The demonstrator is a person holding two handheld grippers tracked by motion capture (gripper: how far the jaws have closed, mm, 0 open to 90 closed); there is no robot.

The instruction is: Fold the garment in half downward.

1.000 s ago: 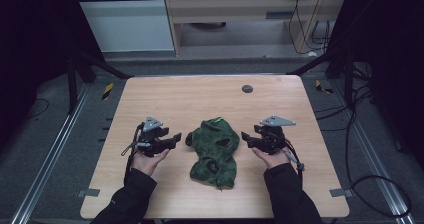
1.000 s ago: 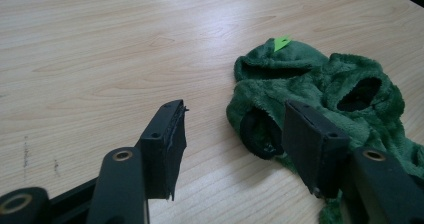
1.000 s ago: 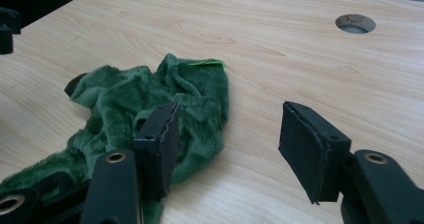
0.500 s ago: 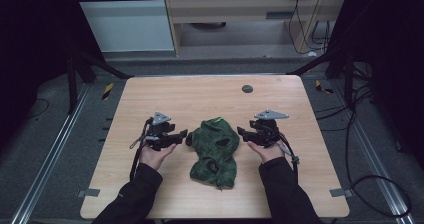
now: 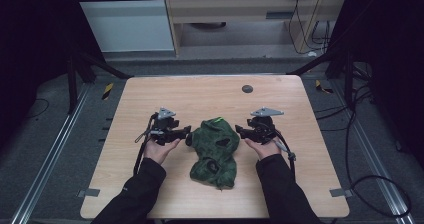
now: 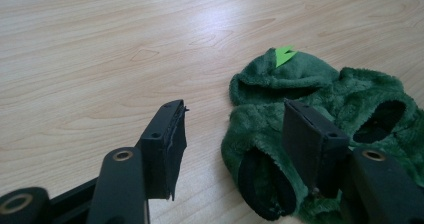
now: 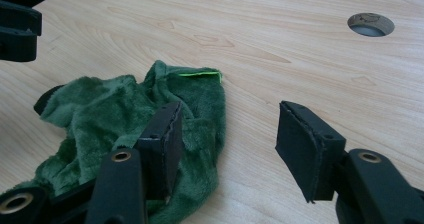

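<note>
Both grippers neared green garment (image 5: 215, 151), jaws open.

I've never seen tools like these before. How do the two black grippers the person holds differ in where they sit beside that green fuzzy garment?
The left gripper sits at the green garment's left edge; the right gripper sits at its right edge. In the left gripper view one jaw overlaps a dark sleeve opening; in the right gripper view one jaw overlaps plain fleece near the bright green tag. Both are open, point inward, and hold nothing.
</note>
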